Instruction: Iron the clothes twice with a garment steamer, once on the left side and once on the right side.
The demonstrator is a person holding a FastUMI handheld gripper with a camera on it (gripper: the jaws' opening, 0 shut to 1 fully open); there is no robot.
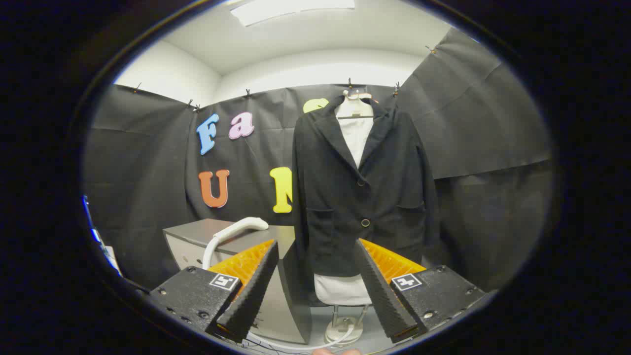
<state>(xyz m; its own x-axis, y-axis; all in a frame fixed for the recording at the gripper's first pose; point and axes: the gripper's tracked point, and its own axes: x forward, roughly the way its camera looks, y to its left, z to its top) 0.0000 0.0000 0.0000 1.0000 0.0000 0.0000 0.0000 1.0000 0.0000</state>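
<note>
The gripper [315, 256] is released: its two fingers stand wide apart and nothing lies between the fingertips or touches them. Beyond the fingers, and framed by the gap between them, a black woven jacket with notched lapels and two dark buttons [362, 187] hangs on a white dress form [356, 135]. The jacket is buttoned at the front, with a patch pocket on each side near the hem; its sleeves hang straight down at both flanks. The white lower body of the dress form shows below the jacket hem and rests on a thin metal pole with a round pale base [343, 329] on the floor. To the left of the jacket, beyond the left finger, stands a grey box-shaped cabinet [197, 236]. The white curved handle of the garment steamer [235, 229] lies on top of this cabinet, well apart from the gripper and just beside the jacket's left edge. A white hose [300, 345] runs along the floor below the fingers, near the round base. Black cloth [493, 123] covers the booth walls behind the jacket, clipped along its upper edge below a white ceiling with a bright light panel [291, 7].
</note>
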